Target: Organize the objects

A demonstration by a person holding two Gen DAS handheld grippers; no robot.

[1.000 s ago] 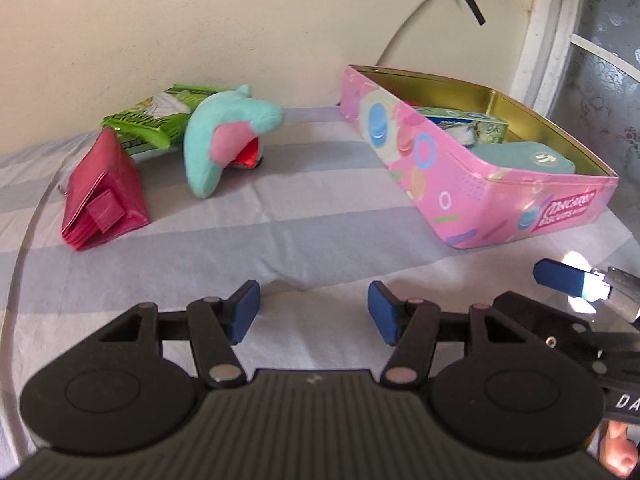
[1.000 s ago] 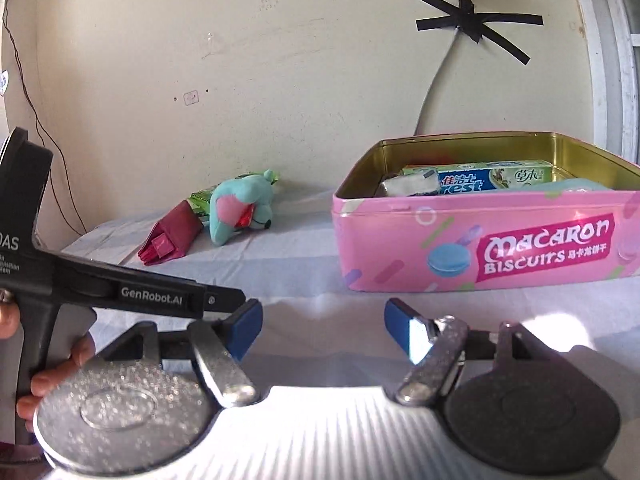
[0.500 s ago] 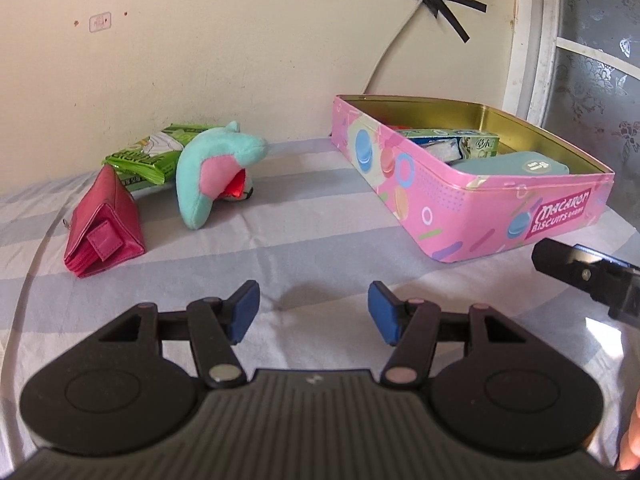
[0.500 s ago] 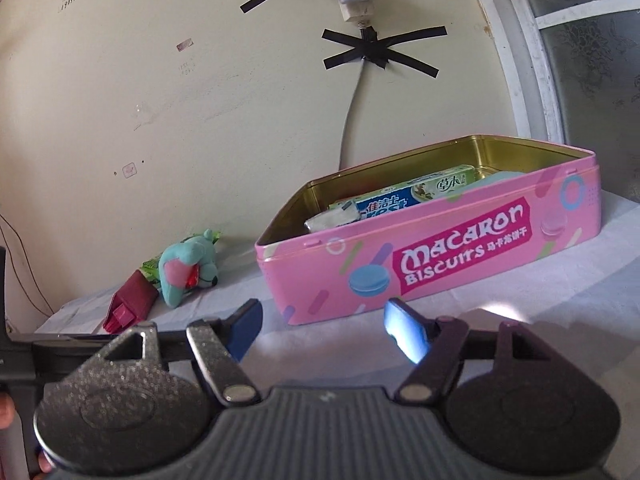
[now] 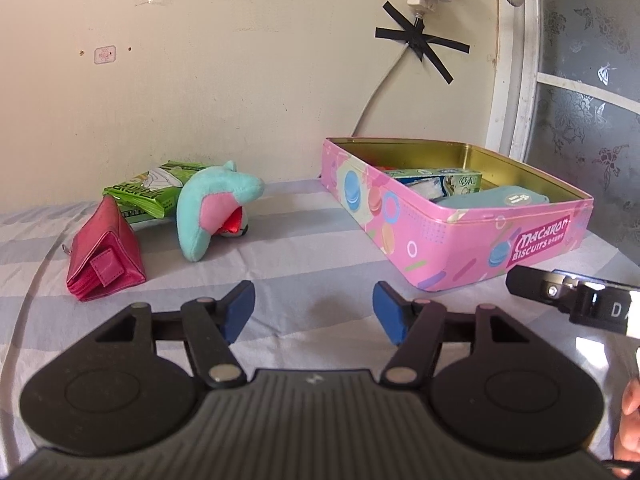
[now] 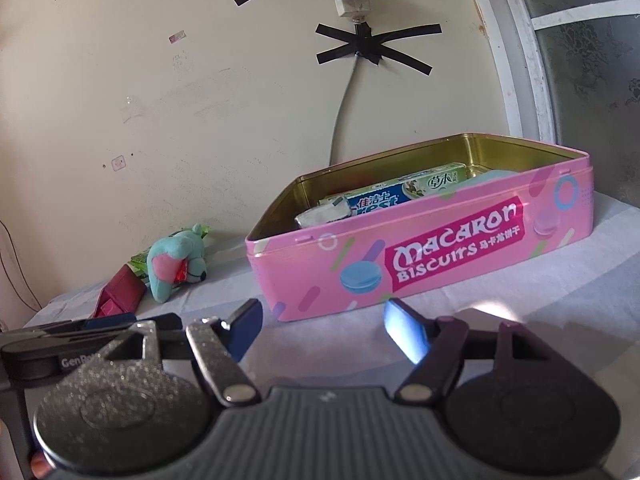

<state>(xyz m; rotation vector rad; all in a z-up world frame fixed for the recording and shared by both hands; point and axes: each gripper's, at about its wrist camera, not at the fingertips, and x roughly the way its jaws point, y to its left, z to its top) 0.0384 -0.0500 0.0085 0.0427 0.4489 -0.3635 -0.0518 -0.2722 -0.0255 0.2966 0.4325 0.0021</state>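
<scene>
Left wrist view: left gripper (image 5: 314, 308) jaws have just been opening, nothing between them, hovering over the striped table (image 5: 304, 256); red wallet (image 5: 105, 251), teal plush toy (image 5: 212, 208) and green packet (image 5: 154, 190) lie loose, well left of the pink biscuit tin (image 5: 460, 236) (toothpaste box already inside). Right wrist view: right gripper (image 6: 322, 330) jaws half open and empty, just before the tin's front wall. Risk: the plush leans on the packet, so a careless grab could drag both or snag it.
</scene>
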